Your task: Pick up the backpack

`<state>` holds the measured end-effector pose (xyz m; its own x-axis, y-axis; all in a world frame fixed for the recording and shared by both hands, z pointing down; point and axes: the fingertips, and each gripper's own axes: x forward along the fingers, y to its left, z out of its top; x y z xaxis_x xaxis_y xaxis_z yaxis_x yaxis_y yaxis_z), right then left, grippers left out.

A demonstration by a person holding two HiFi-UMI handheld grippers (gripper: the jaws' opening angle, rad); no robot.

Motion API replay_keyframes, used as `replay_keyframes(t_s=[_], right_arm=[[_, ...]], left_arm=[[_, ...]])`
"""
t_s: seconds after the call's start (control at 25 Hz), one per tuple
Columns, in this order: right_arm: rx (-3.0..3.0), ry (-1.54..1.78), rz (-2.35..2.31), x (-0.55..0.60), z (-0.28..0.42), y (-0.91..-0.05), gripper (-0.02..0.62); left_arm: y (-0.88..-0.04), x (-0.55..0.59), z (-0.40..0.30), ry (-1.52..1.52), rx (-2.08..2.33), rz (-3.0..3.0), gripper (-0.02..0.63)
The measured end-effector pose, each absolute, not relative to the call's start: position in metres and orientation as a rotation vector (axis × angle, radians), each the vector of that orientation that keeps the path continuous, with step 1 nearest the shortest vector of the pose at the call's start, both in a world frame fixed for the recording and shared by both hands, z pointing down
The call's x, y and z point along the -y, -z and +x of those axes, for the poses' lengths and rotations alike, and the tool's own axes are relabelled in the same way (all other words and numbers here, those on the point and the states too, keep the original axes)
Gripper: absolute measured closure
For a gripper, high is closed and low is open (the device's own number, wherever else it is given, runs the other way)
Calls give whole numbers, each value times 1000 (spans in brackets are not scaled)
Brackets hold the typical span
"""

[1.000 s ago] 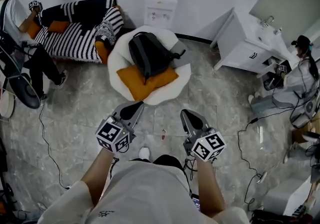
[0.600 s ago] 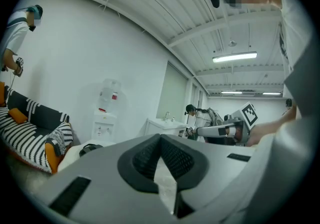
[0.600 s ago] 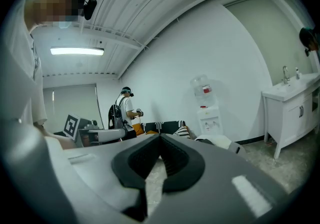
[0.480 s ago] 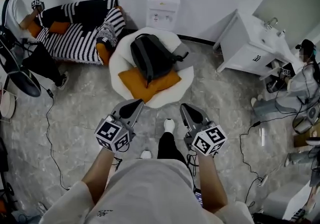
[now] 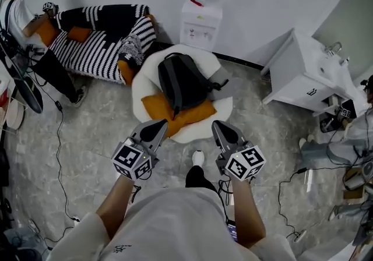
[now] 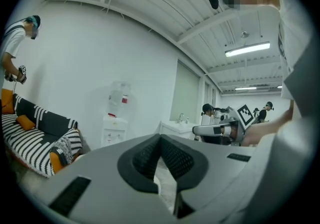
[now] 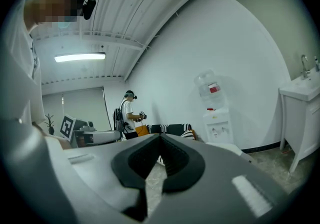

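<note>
Both grippers: we hold left gripper (image 5: 155, 129) and right gripper (image 5: 222, 129) clenched, empty, aimed ahead.
Backpack (image 5: 180, 82): propped on white chair (image 5: 139, 88), facing our reach.

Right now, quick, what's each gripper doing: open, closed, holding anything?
Left gripper: closed, holding nothing.
Right gripper: closed, holding nothing.

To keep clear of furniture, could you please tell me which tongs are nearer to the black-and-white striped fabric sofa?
Left. In the head view the left tongs lie below and right of the black-and-white striped sofa; the right tongs lie further to its right.
</note>
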<state>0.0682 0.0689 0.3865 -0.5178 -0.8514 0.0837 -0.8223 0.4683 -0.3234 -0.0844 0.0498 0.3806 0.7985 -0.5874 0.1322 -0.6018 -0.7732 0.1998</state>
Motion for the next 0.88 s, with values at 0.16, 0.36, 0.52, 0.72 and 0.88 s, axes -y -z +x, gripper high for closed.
replay_keyframes(t_s=[0.16, 0.36, 0.52, 0.72, 0.88], right_arm=[[-2658, 513, -1434, -22, 94, -385, 592], [-2708, 540, -1359, 26, 127, -388, 592], [-2751, 559, -1296, 64, 147, -394, 592], [-2792, 572, -1228, 105, 163, -404, 592], [-2818, 594, -1176, 131, 169, -412, 592]], left_arm=[[-374, -7, -59, -72, 998, 2718, 618], [-372, 32, -27, -69, 1082, 2684, 618], [-376, 61, -9, -83, 1148, 2652, 618], [-379, 92, 1, -64, 1239, 2590, 618], [-382, 112, 0, -71, 1308, 2543, 618]])
